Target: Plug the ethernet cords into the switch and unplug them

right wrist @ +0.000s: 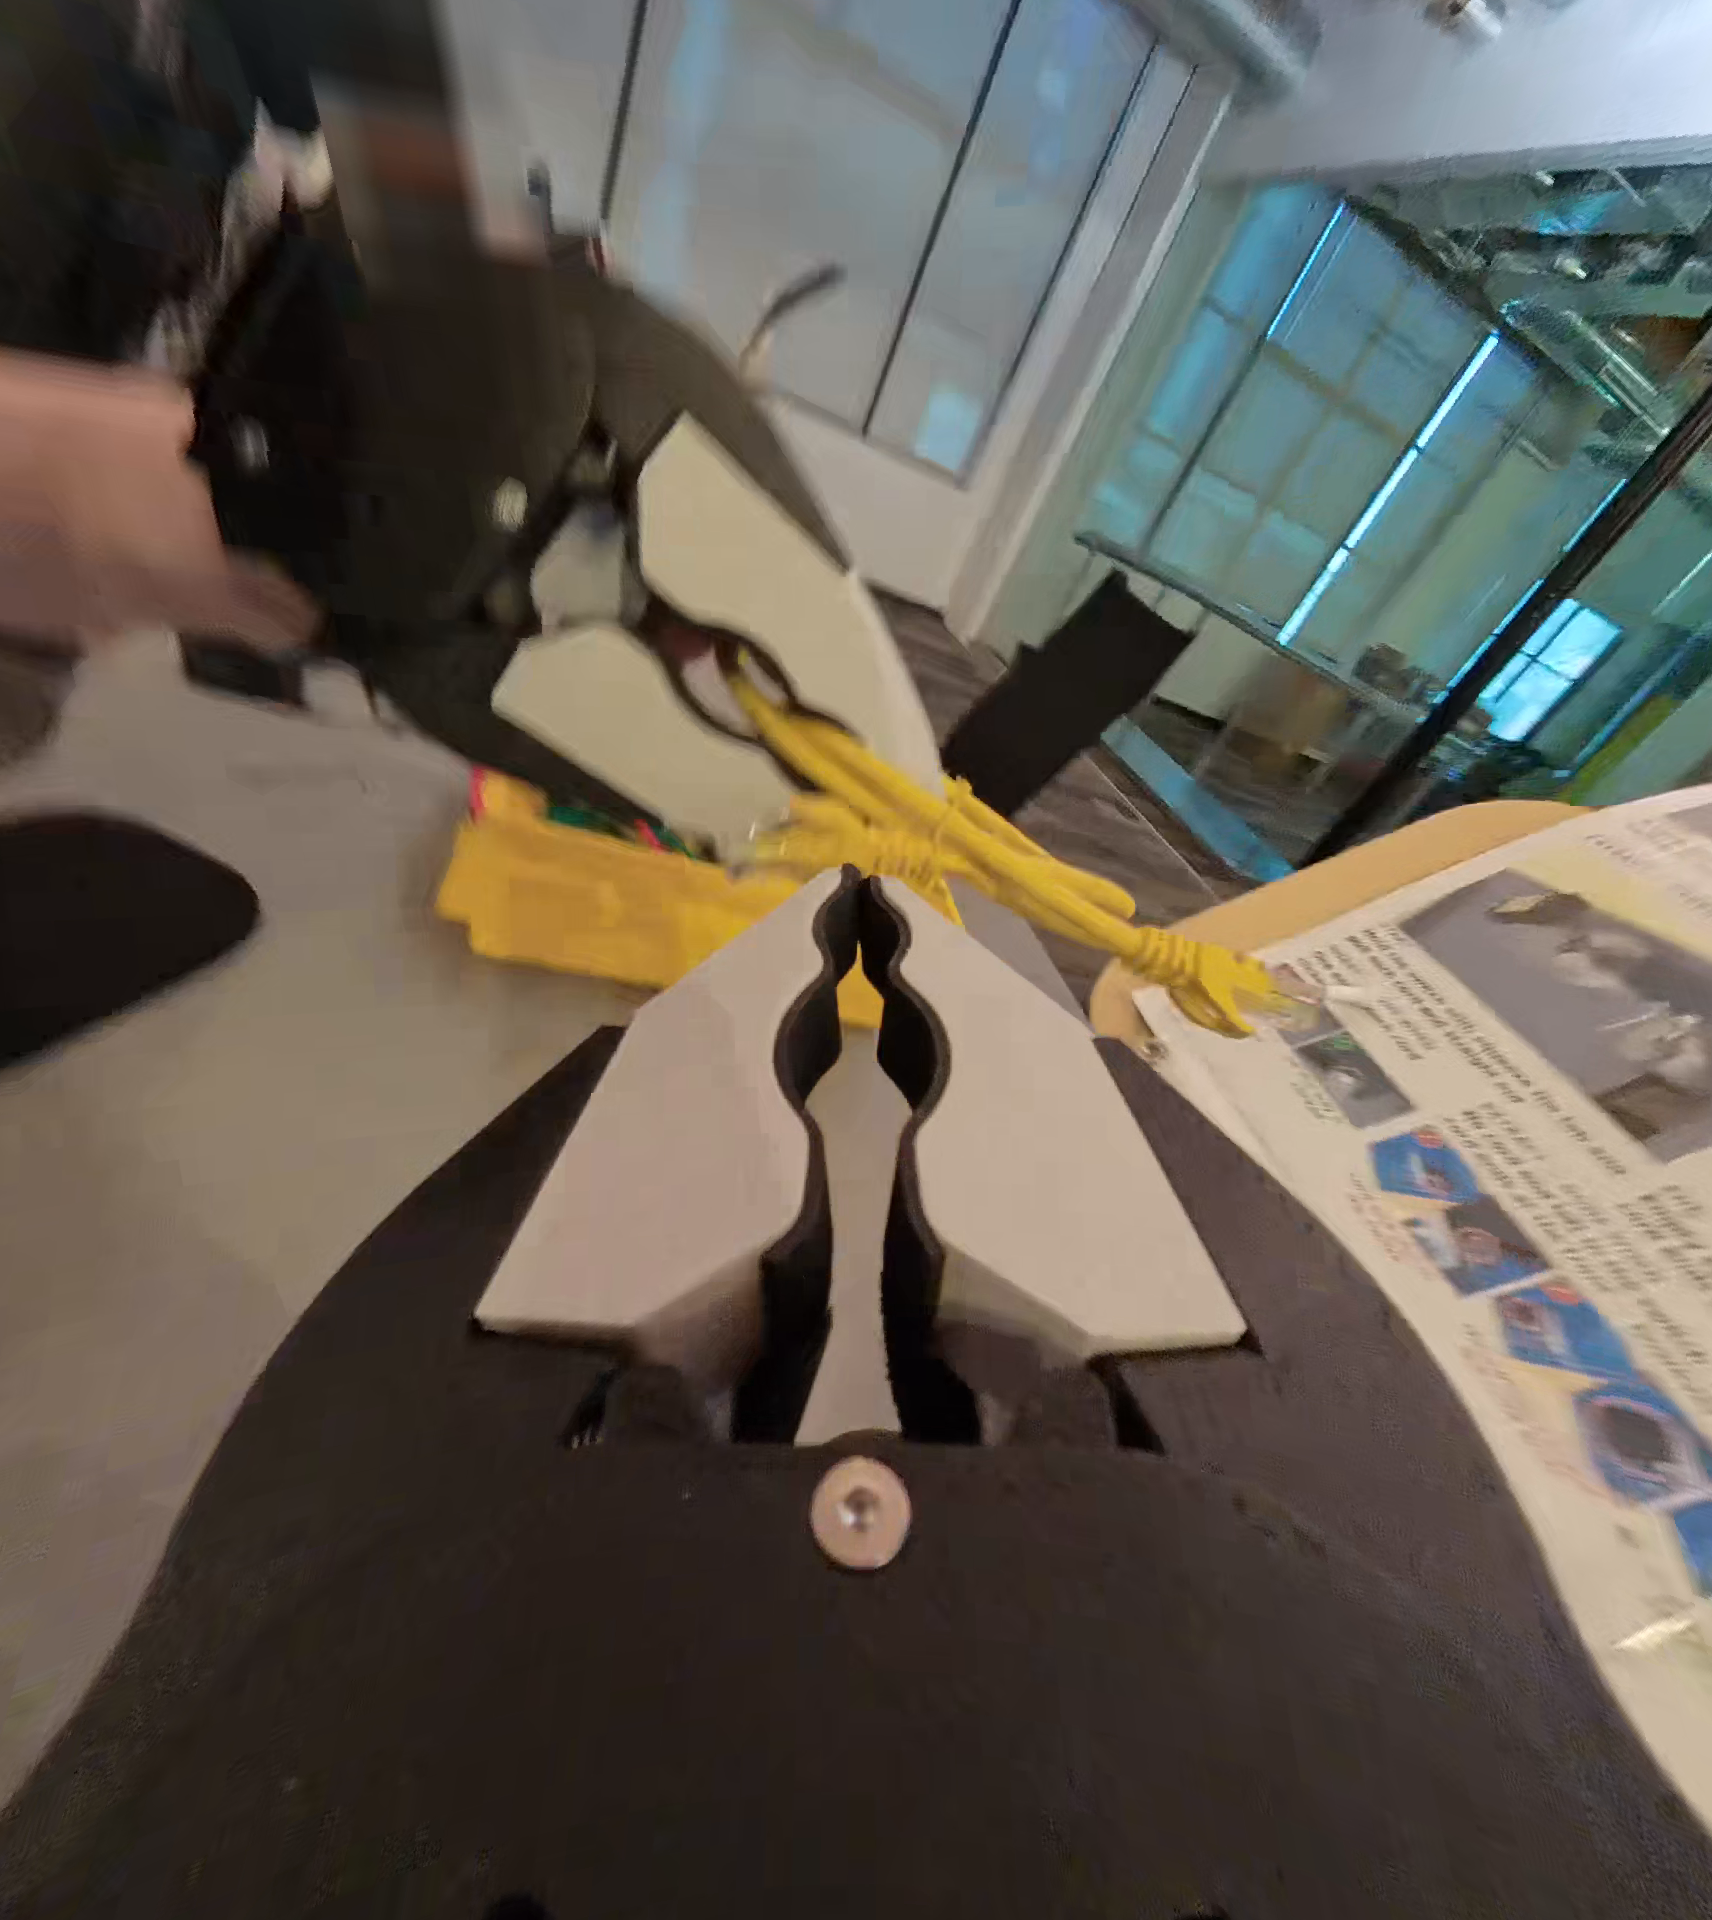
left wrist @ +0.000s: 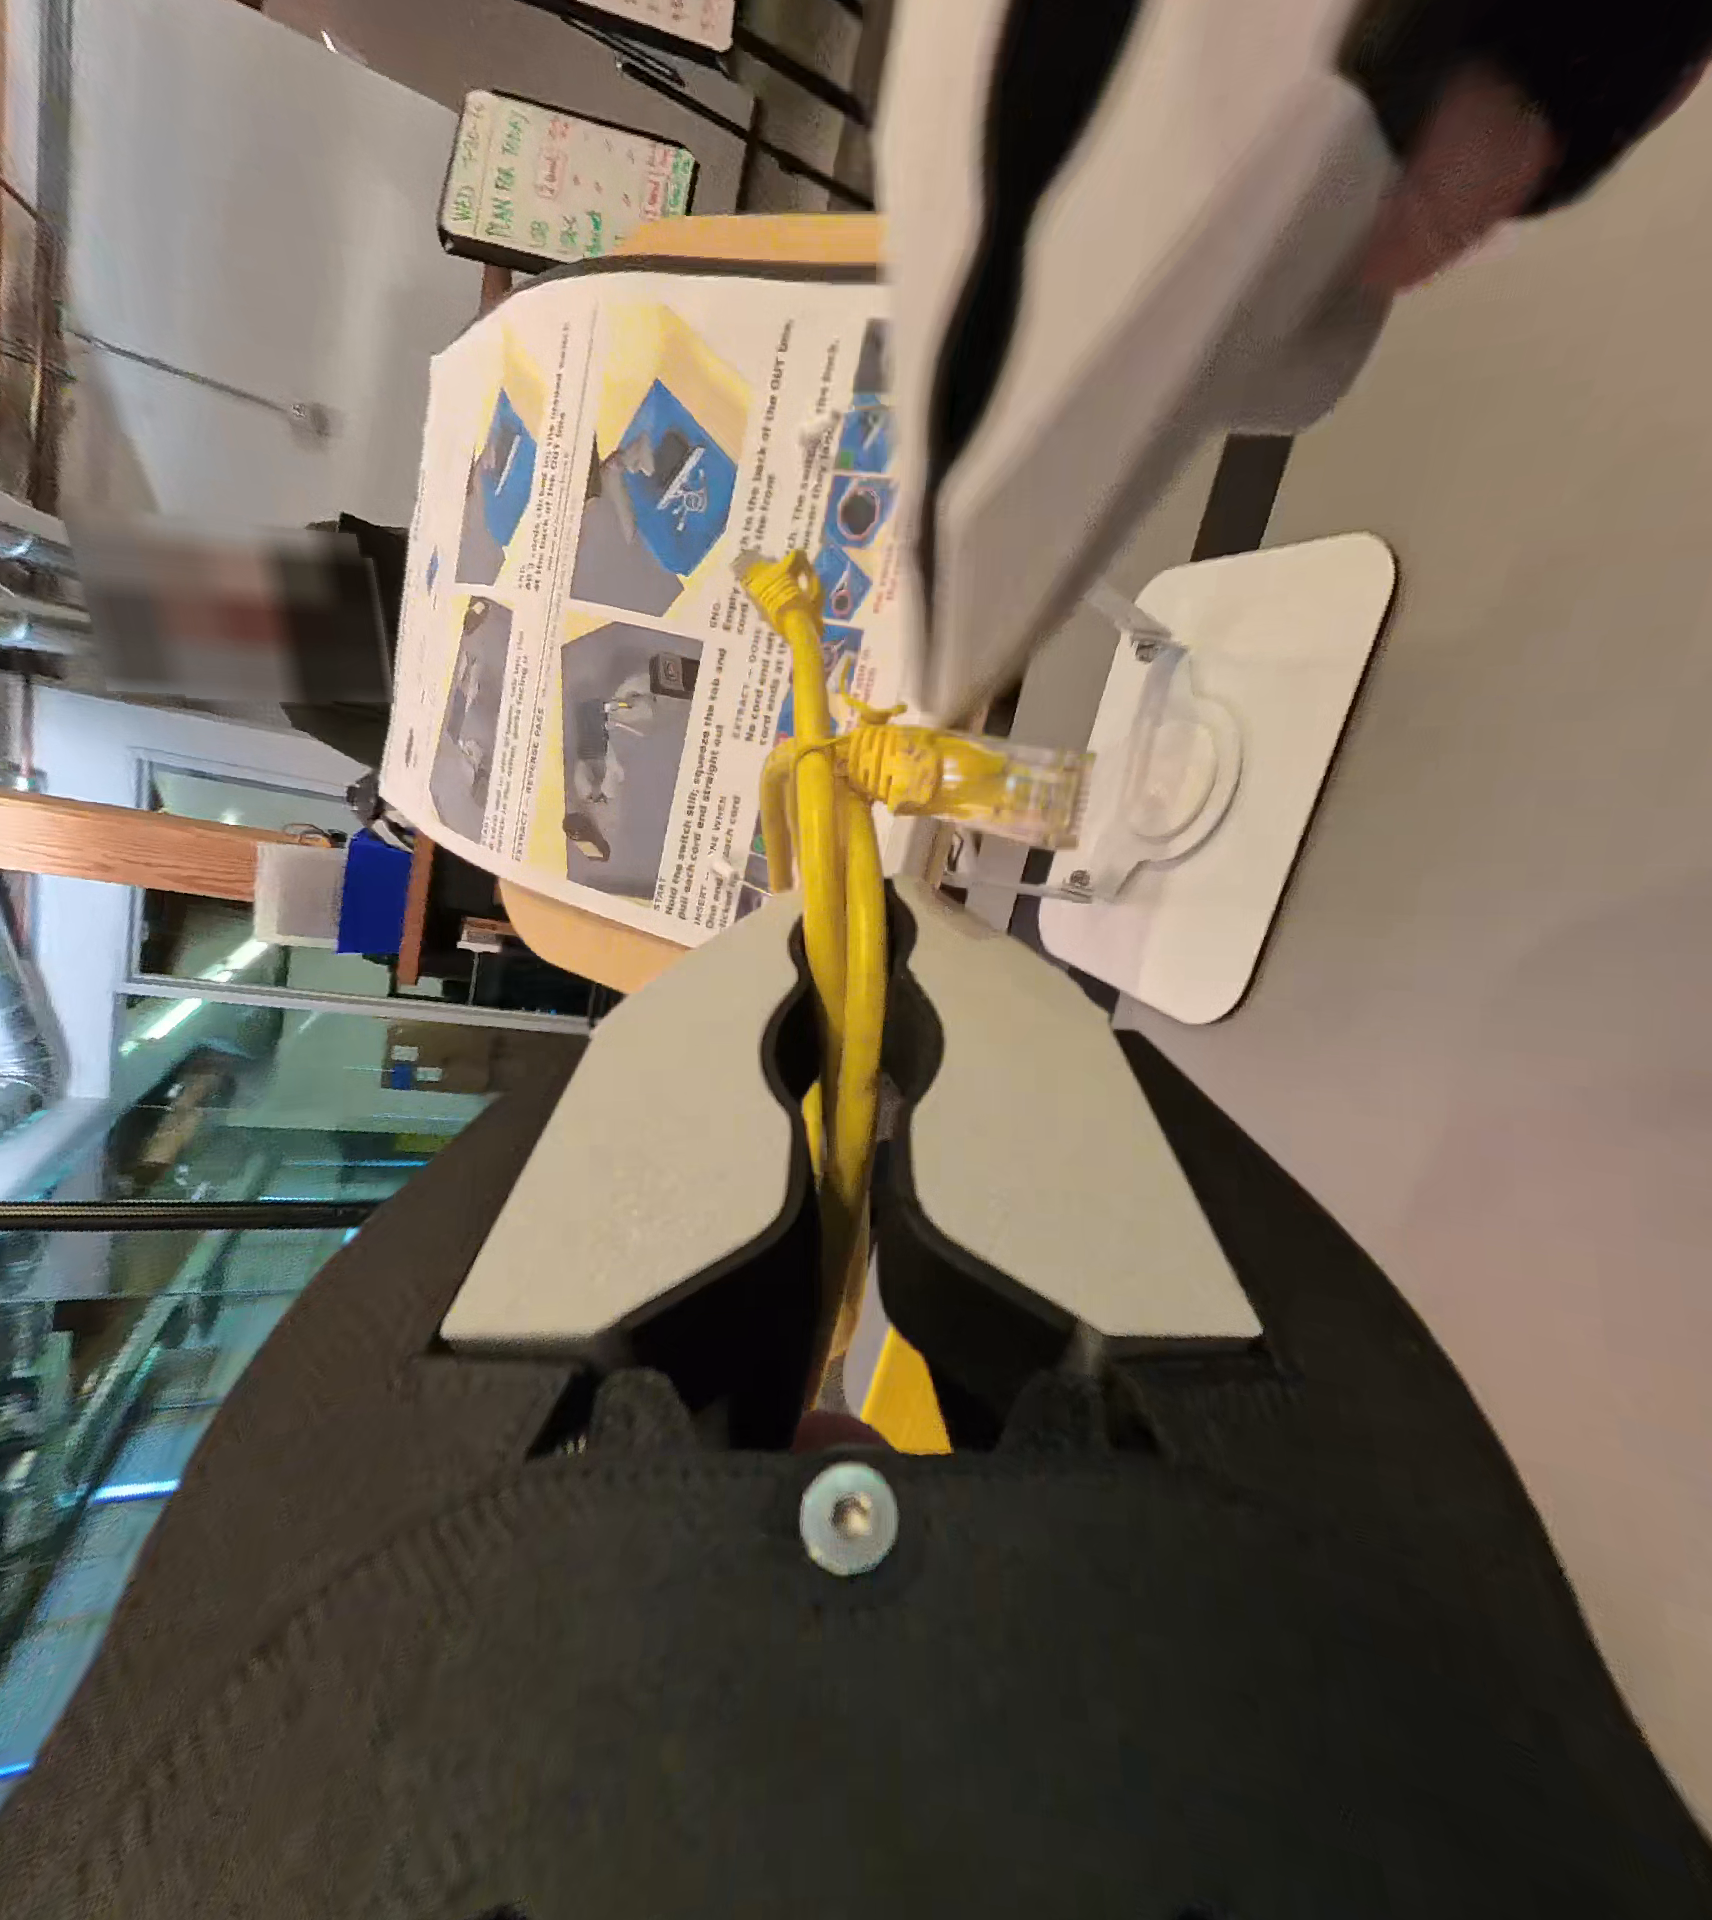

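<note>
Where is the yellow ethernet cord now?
The yellow ethernet cord is clamped in the left tool, its clear plug beside the white plate.

cord (left wrist: 836, 966) between left fingers (left wrist: 665, 1143)

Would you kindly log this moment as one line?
left gripper: shut on yellow cord | right gripper: shut, empty | switch: unseen

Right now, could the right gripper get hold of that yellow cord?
Probably yes: the right gripper sits just short of the yellow cord, nothing between them. Its fingers look nearly closed, so they'd have to open first.
</note>
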Available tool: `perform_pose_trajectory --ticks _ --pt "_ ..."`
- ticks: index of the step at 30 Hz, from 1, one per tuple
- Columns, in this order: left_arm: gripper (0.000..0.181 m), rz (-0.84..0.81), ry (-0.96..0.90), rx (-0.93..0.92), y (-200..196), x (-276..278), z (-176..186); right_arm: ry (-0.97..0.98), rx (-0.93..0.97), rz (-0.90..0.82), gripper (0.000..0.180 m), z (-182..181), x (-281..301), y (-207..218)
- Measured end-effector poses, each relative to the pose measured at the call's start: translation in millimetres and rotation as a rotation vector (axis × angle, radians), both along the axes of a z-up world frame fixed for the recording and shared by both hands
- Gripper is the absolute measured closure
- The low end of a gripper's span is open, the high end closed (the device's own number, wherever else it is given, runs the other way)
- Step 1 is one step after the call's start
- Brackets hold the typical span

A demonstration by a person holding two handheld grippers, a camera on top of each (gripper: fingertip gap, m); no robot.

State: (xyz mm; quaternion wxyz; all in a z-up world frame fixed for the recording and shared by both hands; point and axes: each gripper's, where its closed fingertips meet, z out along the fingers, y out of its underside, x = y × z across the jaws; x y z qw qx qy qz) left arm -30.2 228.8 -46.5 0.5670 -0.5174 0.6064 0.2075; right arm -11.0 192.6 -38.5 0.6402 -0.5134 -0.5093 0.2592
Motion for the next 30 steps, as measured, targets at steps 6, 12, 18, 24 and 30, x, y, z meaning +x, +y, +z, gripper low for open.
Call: perform_pose_trajectory --ticks 6,12,18,24,30 --pt "0.173 -0.008 0.007 0.096 -6 1 15 0.258 -0.266 0.113 0.179 13 17 13" --pt "0.173 -0.020 0.047 0.161 -11 10 16 0.422 -0.478 0.299 0.168 21 15 6" --pt "0.173 -0.016 0.070 0.200 -12 12 19 0.476 -0.564 0.381 0.173 26 15 1" --pt "0.173 -0.004 0.082 0.211 -12 11 18 0.477 -0.534 0.363 0.180 26 15 0" --pt "0.174 0.000 0.012 0.079 -12 10 15 0.223 -0.120 0.115 0.180 27 12 -7"
